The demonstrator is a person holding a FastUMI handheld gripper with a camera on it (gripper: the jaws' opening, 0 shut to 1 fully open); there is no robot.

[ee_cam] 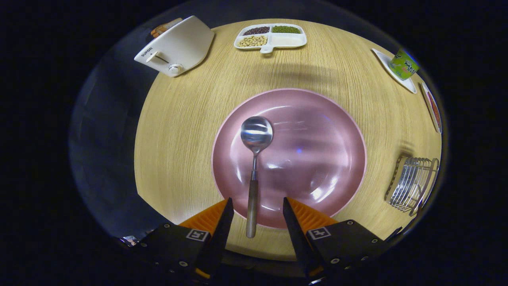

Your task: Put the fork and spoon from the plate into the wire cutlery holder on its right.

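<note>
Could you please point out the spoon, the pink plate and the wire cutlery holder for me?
spoon [252, 198]: gripper view, on its wooden handle, between the open jaws.
pink plate [317, 159]: gripper view, on its bare inner surface.
wire cutlery holder [410, 184]: gripper view, on its wire side.

We see a table [178, 131] with a pale wood-grain top, matt and finely streaked. The pink plate [317, 131] looks like glazed ceramic, glossy, with bright glints across its bowl. On it the spoon [254, 159] has a polished metal bowl and neck, mirror-bright, and a handle that looks like dull brown wood. The cutlery holder [410, 184] is shiny metal wire. The toaster [178, 45] has a smooth cream shell, seemingly plastic. The divided dish [287, 41] looks like smooth white ceramic.
</note>
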